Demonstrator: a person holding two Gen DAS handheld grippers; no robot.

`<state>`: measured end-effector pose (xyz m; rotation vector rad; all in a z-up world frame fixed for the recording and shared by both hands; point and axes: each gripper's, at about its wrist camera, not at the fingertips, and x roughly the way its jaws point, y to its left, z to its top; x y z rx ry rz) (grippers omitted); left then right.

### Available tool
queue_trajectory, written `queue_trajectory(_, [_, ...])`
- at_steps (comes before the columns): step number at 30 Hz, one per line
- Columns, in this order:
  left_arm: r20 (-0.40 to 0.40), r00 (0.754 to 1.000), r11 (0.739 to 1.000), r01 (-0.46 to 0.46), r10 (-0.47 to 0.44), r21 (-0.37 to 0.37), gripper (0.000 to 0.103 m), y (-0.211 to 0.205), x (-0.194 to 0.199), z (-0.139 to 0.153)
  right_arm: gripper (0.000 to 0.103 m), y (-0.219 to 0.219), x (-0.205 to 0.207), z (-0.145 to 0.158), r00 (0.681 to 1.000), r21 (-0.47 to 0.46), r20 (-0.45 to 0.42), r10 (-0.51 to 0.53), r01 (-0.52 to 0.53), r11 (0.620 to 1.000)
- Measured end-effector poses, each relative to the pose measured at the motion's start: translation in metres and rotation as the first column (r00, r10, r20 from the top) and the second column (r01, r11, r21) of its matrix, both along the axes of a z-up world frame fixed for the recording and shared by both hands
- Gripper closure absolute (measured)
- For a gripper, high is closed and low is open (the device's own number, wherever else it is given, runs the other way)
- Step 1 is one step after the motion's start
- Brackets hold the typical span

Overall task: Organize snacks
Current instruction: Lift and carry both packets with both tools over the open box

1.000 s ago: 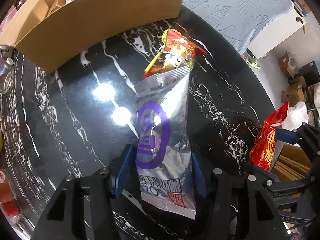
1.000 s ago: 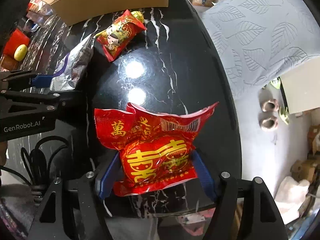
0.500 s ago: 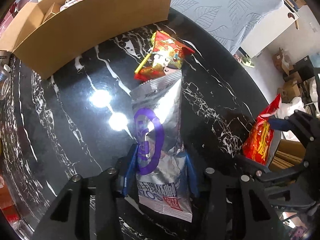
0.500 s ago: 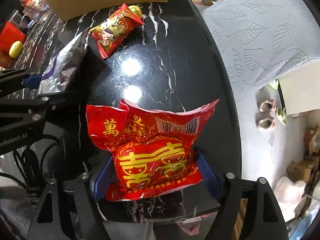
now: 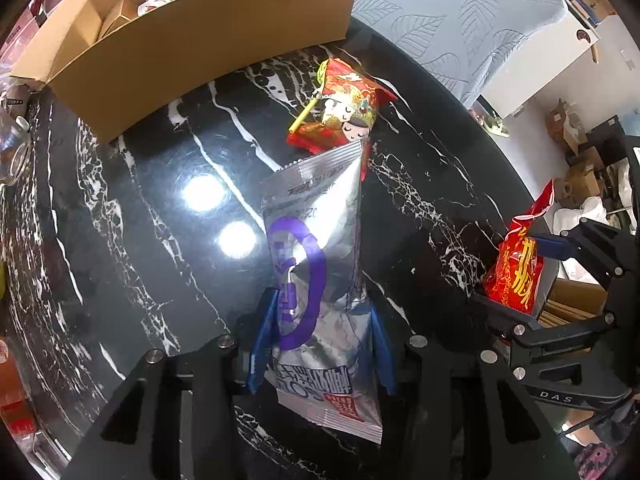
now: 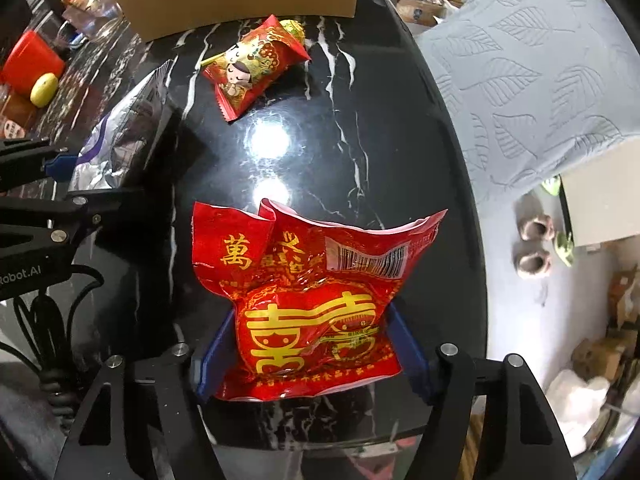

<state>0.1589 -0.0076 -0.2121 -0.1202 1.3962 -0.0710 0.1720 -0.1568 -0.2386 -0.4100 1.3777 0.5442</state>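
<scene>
Blue-padded left gripper is clamped on a silver snack pouch, held above the black marble worktop. Right gripper is closing its jaws around a red snack bag, pads at its sides. Beyond lie a red cartoon-print packet, then a cardboard box.

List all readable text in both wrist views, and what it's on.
"萬" on the red snack bag, plus a large gold "囍".
"Robot.AI", cut off, on the left tool's body.
"DAS", on the right tool's body.
Silver pouch: Chinese print upside down, unreadable.
Barcode digits: too small.
</scene>
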Motion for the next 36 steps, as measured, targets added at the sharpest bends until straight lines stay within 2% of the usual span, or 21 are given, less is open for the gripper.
queue_trajectory(9, [0.005, 1.000, 1.000, 0.026, -0.026, -0.008, 0.060, -0.003, -0.006, 0.006, 0.031, -0.009, -0.009, 0.001, 0.997, 0.056, -0.042, -0.068, 0.070, 0.996])
queue_trajectory(20, [0.038, 0.997, 0.998, 0.064, -0.064, -0.016, 0.060, -0.016, -0.026, 0.020, 0.031, -0.022, -0.017, 0.008, 0.990, 0.114, -0.051, -0.133, 0.138, 0.984])
queue_trajectory(27, [0.064, 0.996, 0.997, 0.065, -0.063, -0.029, 0.060, -0.011, -0.046, 0.033, 0.031, -0.012, -0.040, 0.025, 0.990, 0.135, -0.029, -0.135, 0.138, 0.981])
queue_trajectory(36, [0.092, 0.996, 0.999, 0.022, -0.019, -0.038, 0.060, 0.007, -0.068, 0.057, 0.031, 0.002, -0.052, 0.047, 0.994, 0.175, -0.009, -0.111, 0.110, 0.978])
